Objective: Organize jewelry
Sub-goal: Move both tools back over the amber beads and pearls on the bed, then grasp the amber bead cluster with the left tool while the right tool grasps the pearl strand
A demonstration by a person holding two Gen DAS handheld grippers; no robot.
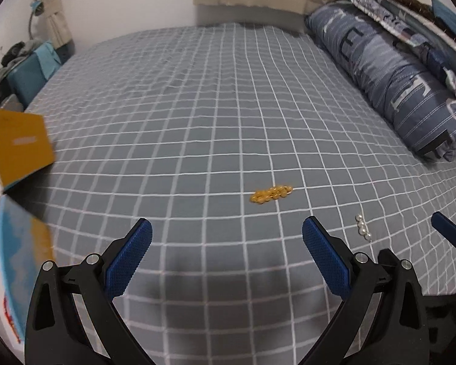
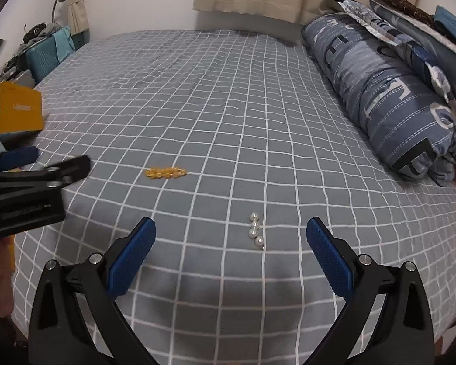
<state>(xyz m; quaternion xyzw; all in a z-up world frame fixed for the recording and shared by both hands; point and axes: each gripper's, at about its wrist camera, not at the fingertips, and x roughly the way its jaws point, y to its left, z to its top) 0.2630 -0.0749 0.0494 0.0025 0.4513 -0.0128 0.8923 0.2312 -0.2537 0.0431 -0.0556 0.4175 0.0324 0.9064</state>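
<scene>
Approach step: left gripper [image 1: 227, 234] and right gripper [image 2: 231, 234] wide open, empty; next, closing on lower-centre pearls [image 2: 256, 230] or beads [image 1: 271, 194].

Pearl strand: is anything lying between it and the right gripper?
Nothing visible. The pearl strand lies on bare checked bedsheet just ahead of the open right gripper. The yellow bead bracelet sits farther off to the left, clear of that path.

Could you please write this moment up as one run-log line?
left gripper: open, empty | right gripper: open, empty | yellow bead bracelet: on bed | pearl piece: on bed, before right gripper | stage: nothing grasped
</scene>
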